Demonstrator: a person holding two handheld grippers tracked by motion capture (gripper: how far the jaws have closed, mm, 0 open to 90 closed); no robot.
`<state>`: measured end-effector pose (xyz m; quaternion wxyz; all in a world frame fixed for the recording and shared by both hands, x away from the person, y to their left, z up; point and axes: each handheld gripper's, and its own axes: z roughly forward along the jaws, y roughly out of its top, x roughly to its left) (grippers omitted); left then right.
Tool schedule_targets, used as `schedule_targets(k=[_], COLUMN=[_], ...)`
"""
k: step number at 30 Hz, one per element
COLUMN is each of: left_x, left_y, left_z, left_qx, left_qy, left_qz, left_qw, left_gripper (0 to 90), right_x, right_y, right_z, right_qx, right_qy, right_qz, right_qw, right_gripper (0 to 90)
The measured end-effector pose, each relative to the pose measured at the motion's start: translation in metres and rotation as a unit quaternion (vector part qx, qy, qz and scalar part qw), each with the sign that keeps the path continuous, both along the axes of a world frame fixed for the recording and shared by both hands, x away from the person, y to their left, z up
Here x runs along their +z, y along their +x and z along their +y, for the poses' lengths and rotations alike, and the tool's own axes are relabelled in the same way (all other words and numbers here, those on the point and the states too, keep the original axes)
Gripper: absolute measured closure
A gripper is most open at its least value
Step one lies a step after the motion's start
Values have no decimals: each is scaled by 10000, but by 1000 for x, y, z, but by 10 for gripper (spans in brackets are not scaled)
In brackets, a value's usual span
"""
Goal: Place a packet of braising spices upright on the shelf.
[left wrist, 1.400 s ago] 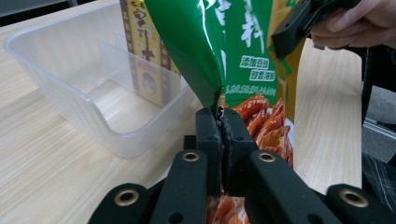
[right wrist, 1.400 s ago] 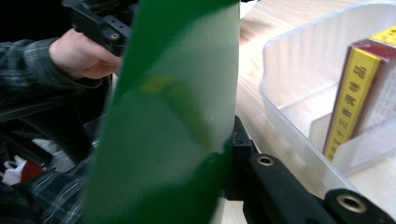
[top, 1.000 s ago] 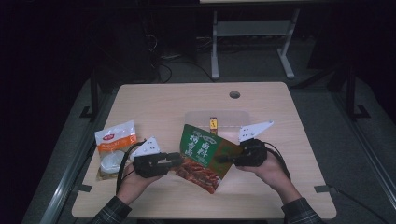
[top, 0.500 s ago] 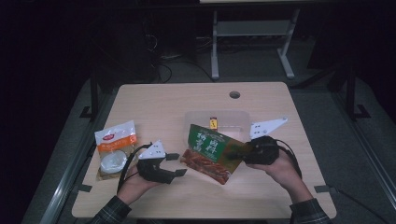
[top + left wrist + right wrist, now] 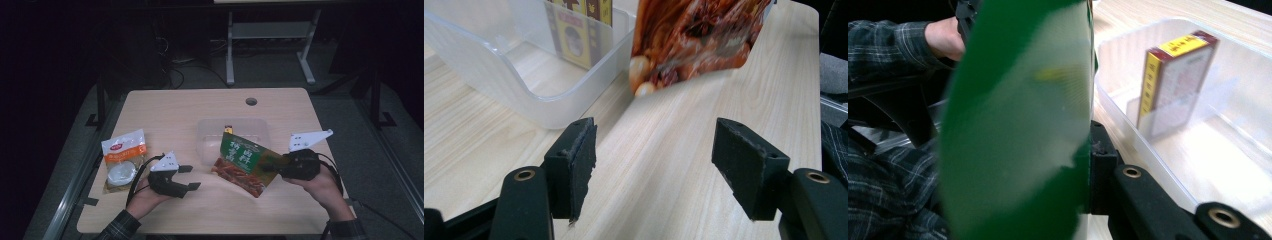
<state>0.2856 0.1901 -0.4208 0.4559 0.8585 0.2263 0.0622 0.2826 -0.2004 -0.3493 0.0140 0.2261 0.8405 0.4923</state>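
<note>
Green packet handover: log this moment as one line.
right gripper: shut on green packet | left gripper: jaws just opened, nothing between | packet: off the table beside clear tub

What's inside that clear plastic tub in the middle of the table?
One small yellow and dark red box stands upright inside the clear tub. The green food packet in the right gripper hides the tub's near right part.

Light wooden table point(image 5: 165, 112) with round cable hole point(image 5: 251, 101) near far edge. Clear plastic bin point(image 5: 207, 145) at centre, holding small yellow-and-maroon box point(image 5: 1173, 82) upright against one wall. White-and-orange snack bag point(image 5: 123, 159) flat near left edge, well apart from bin. Grey metal frame point(image 5: 270, 37) on dark floor beyond table.
</note>
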Motion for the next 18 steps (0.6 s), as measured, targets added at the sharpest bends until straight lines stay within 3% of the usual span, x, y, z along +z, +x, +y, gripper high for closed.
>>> schedule_targets(k=[7, 9, 13, 18], left_x=[-2, -5, -9, -9], left_y=[0, -2, -5, -8], left_z=[0, 0, 2, 3], left_qx=[-68, -122, -133, -129], left_qy=[27, 141, 299, 310], left_qz=[29, 53, 123, 128], left_qw=[10000, 9998, 9994, 9994], left_gripper=[293, 265, 234, 229], right_x=[6, 10, 17, 27], right_y=[-12, -15, -16, -10], right_z=[-33, -39, -47, -51], right_qx=[-358, -443, -564, -746], right_qy=[-30, -35, -63, -15], right_qz=[-71, -79, -156, -244], right_qw=[9993, 9990, 9983, 9969], right_gripper=[898, 898, 898, 898])
